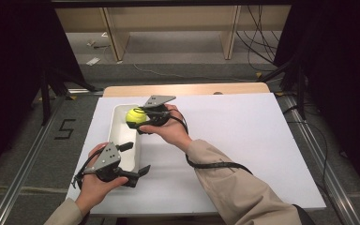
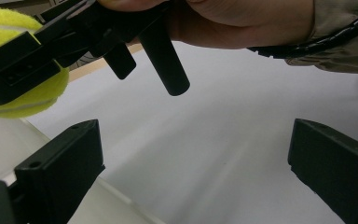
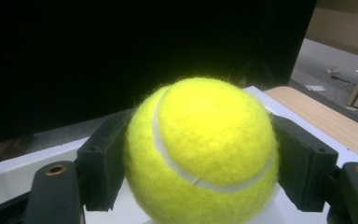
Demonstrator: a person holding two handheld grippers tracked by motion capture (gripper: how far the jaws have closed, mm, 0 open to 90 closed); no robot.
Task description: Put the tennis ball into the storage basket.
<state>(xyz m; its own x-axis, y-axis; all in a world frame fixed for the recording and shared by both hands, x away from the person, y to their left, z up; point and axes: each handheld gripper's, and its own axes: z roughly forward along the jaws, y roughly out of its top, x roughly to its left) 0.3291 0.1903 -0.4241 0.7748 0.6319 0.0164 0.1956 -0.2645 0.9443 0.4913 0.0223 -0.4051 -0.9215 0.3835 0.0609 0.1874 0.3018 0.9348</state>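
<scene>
- The right gripper (image 1: 138,121) has its black blocky jaws clamped on a fuzzy yellow tennis ball (image 1: 135,115) with a curved white seam, above the far end of a long white smooth-walled tray (image 1: 115,125).
- The left gripper (image 1: 136,159) has its jaws spread wide at the tray's near end, on the matte white worktop (image 1: 243,140).

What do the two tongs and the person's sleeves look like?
Both the left tongs and the right tongs are black, with blocky flat jaws and a grey three-cornered plate on top. A black ribbed cable trails from the right one along the forearm. The person wears beige long sleeves.
</scene>
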